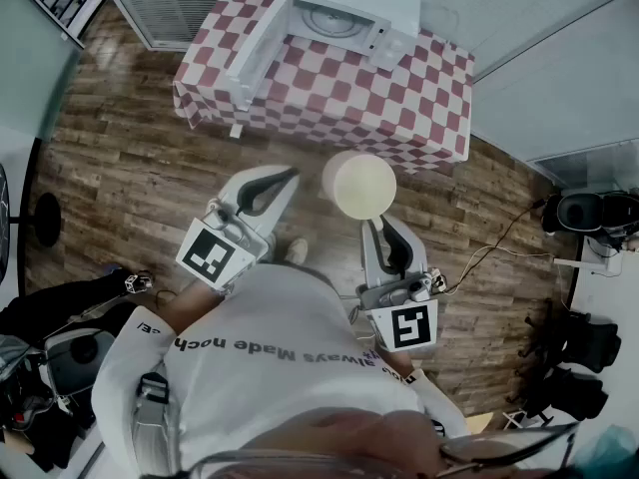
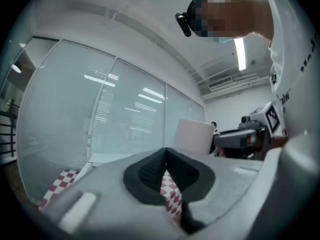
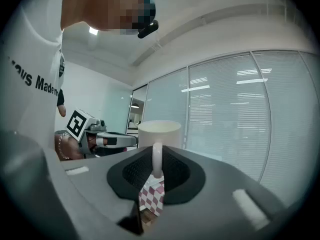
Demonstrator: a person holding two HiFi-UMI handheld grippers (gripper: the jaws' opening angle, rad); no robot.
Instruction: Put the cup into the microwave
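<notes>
**A:** Our right gripper (image 3: 157,176) is pinched tight on the handle (image 3: 156,159), with the cup (image 3: 159,133) upright in mid-air, short of the table (image 1: 329,93).

**B:** Left gripper (image 2: 165,156) is closed and empty. Let's hold the cup level and steer it past the open door (image 1: 258,53) into the microwave (image 1: 344,8).

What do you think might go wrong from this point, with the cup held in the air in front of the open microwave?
1. The right gripper holds the cream cylindrical cup only by its thin handle, so the cup may swivel or slip on the way.
2. The white microwave has its open door jutting out over the table edge; the cup could clip the door or the opening's frame going in.
</notes>
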